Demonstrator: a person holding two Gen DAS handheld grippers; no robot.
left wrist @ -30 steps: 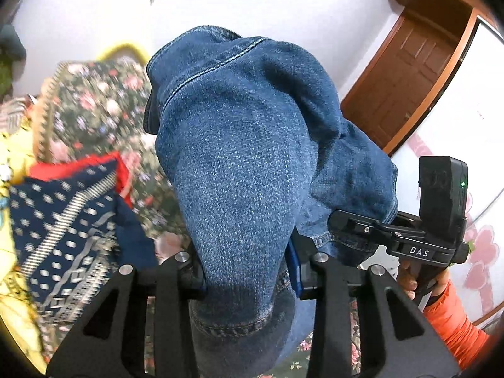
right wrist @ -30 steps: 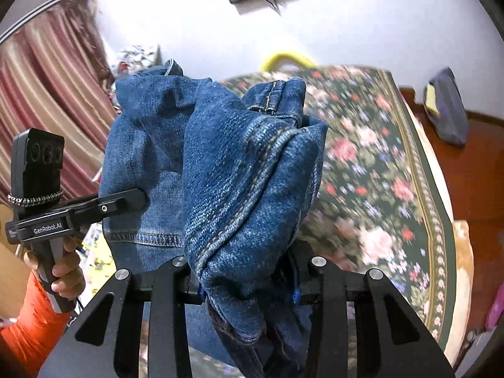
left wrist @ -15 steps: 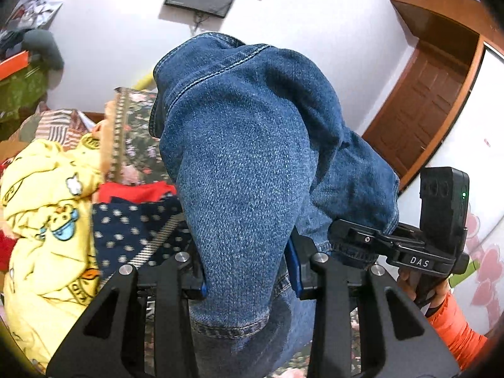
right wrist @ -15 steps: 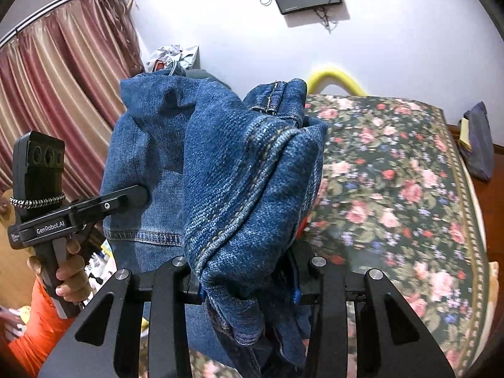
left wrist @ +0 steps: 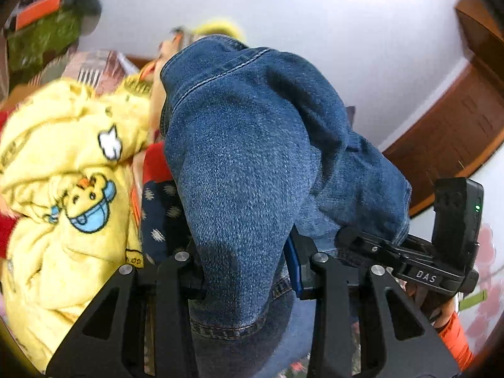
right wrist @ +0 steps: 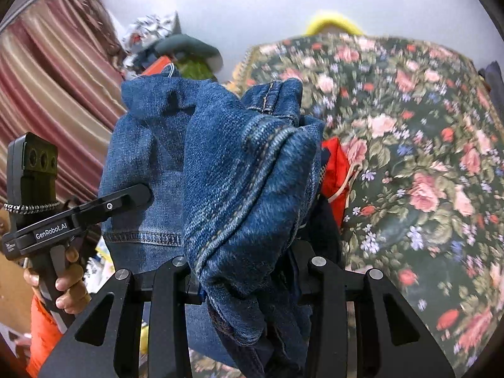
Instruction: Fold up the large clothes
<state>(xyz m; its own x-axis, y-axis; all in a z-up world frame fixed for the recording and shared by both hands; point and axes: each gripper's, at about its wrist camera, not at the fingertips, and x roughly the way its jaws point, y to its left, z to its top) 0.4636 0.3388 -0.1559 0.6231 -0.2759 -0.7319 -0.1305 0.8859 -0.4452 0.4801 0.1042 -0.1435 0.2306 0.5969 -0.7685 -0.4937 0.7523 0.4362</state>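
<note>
One pair of jeans bulges at 12 o'clock above both grippers: the left gripper and right gripper each clench a bunched fold. One yellow garment lies at 9 o'clock.

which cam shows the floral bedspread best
The right wrist view: the floral bedspread fills its right half, unobstructed. In the left wrist view, the jeans and yellow garment hide nearly all of it.
</note>
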